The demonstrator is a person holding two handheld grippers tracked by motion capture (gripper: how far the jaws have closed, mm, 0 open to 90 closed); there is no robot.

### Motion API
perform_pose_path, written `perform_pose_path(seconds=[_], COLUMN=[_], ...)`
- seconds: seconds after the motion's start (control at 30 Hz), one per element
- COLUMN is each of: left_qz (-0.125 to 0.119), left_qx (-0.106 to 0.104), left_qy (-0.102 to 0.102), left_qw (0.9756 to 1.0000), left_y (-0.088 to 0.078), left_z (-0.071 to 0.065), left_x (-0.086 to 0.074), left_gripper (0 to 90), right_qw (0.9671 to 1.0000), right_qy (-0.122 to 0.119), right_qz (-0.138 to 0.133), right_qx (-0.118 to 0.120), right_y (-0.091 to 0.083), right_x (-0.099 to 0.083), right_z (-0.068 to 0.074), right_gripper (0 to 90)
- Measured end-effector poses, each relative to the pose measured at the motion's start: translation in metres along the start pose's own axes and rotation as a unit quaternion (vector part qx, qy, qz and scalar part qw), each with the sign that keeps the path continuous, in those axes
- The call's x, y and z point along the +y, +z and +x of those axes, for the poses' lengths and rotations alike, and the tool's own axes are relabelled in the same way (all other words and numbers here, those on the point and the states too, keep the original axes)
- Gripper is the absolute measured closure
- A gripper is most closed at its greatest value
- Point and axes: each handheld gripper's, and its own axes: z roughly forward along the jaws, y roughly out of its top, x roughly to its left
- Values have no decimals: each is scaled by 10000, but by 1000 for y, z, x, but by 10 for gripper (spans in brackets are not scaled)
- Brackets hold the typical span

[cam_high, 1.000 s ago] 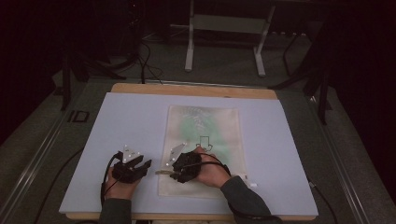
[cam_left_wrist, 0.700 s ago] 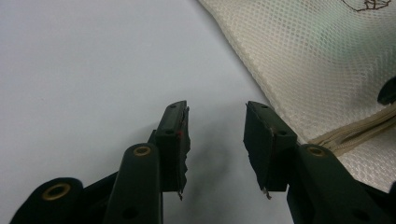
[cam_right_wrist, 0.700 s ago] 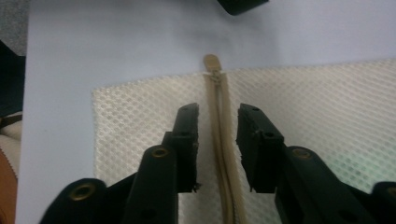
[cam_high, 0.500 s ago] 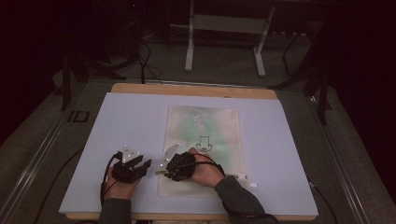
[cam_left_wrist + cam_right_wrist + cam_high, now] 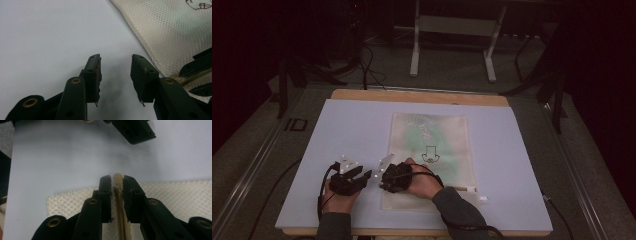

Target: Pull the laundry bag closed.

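Table (image 5: 362,130): pale sheet over a wooden board, long side running 9 to 3 o'clock in the high view.

Mesh bag (image 5: 432,150): lies flat at centre, long axis 12 to 6 o'clock, its printed emblem upright as you face it. The zipped end sits at 6 o'clock, nearest you, and the zip line runs 3 to 9 o'clock across that end.

Right gripper (image 5: 117,185): your hand rests on the bag's near left corner. The jaws have just been closing and now pinch the beige zipper tab (image 5: 117,180), which stands up between the pads and points away from the camera toward the bare table. In the high view it sits at (image 5: 388,181).

Left gripper (image 5: 115,72): just off the bag's left edge at about 9 o'clock from the corner, jaws spread, nothing between them. It sits on the table at (image 5: 357,176) and does not touch the mesh.

Risks, in my judgement:
- The tab is narrow, and only its upper part is caught. A sideways pull may let it slip out of the pads.
- Nothing anchors the bag. If you draw the tab along the zip line, the whole bag may slide or bunch instead of opening.
- The grippers stand near each other, so a quick move toward 9 o'clock could knock them together.
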Motion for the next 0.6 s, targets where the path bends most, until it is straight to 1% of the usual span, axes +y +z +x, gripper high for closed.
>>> perform_pose_path(seconds=[0.17, 0.23, 0.33, 0.43, 0.5, 0.57, 0.6], left_qz=[-14, -15, -16, 10, 13, 11, 10], left_qx=[11, 24, 25, 26, 25, 24, 24], left_qy=[-36, -42, -50, -76, -57, -64, -67], left_qw=[10000, 10000, 10000, 10000, 10000, 10000, 10000], left_y=[-1, -1, -1, -1, -1, -1, -1], left_z=[1, 2, 3, 3, 3, 3, 4], left_x=[0, 0, 0, -1, -1, -1, -1], left_gripper=[593, 593, 593, 592, 593, 592, 592], right_qw=[10000, 10000, 10000, 10000, 10000, 9999, 9999], right_qy=[15, -7, 18, 13, 6, 72, 89], right_qz=[-37, 30, 70, 66, 70, 98, 103], right_qx=[22, -9, 9, -12, -56, -93, -69], right_y=[1, 4, 10, 13, 15, 16, 17], right_x=[4, 5, 6, 7, 8, 9, 9], right_z=[-2, -2, -2, -1, -2, -4, -4], right_gripper=[766, 767, 765, 763, 751, 747, 753])
